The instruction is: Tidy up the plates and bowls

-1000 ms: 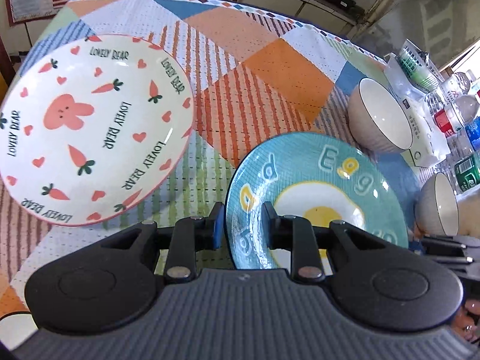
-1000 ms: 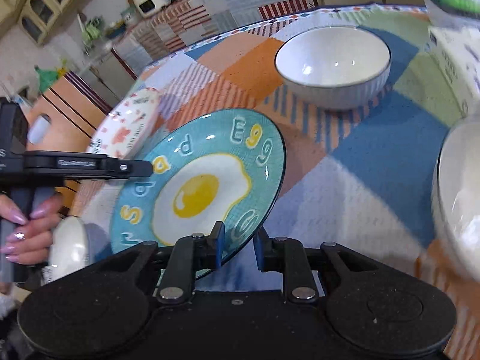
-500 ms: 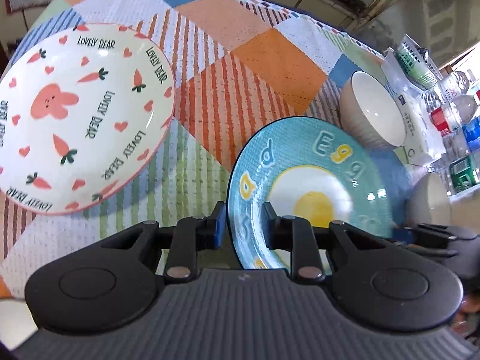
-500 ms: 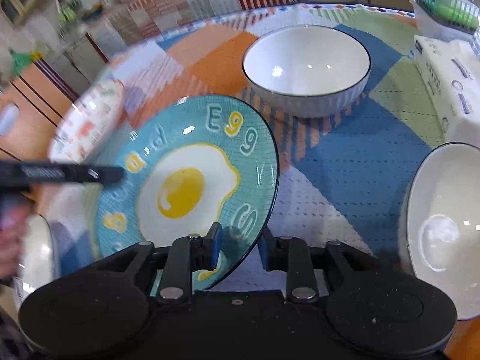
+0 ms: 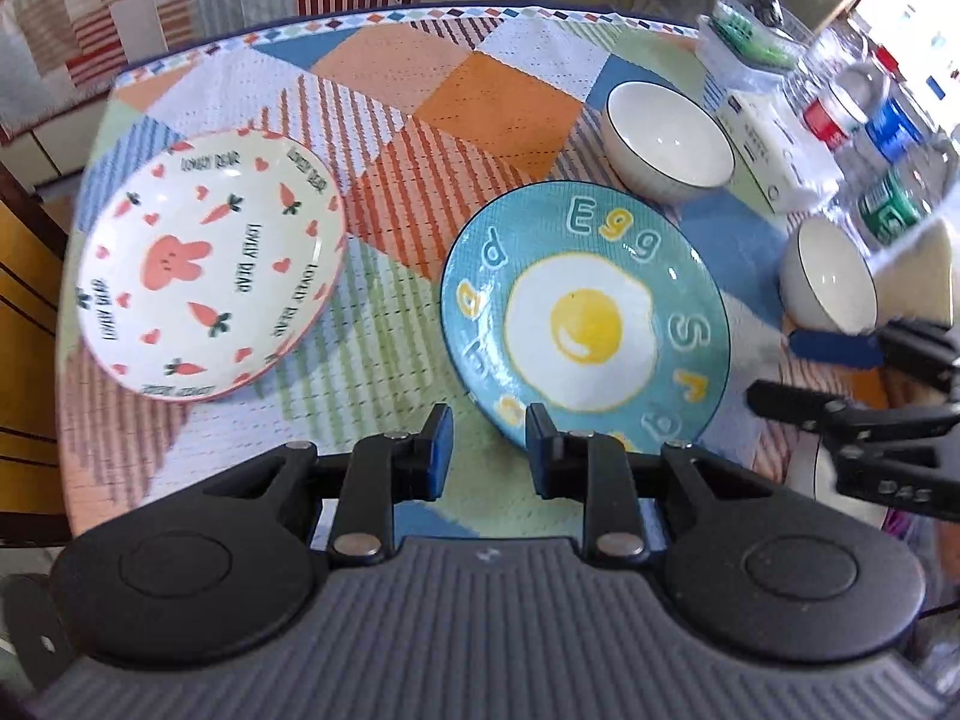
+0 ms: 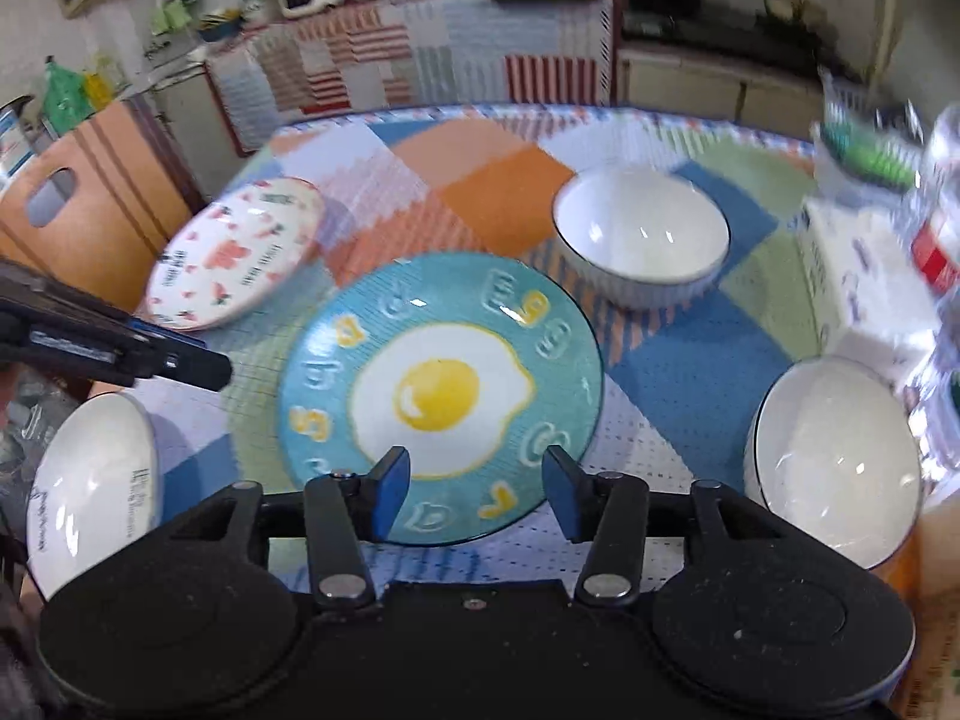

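A patchwork cloth (image 5: pixel 420 138) of orange, blue, green and striped squares covers the bench; cabinets and more patchwork fabric stand behind it. A second ago both sets of jaws pinched the rim of the egg plate (image 5: pixel 585 324), which was tilted; now it lies flat on the cloth, free. The right gripper (image 6: pixel 477 483) has just been opening, its jaws spread above the plate's near edge without touching. The left gripper (image 5: pixel 489 450) has its jaws narrowly apart, empty, the plate just right of them. The plate is teal, with a fried egg and raised letters.
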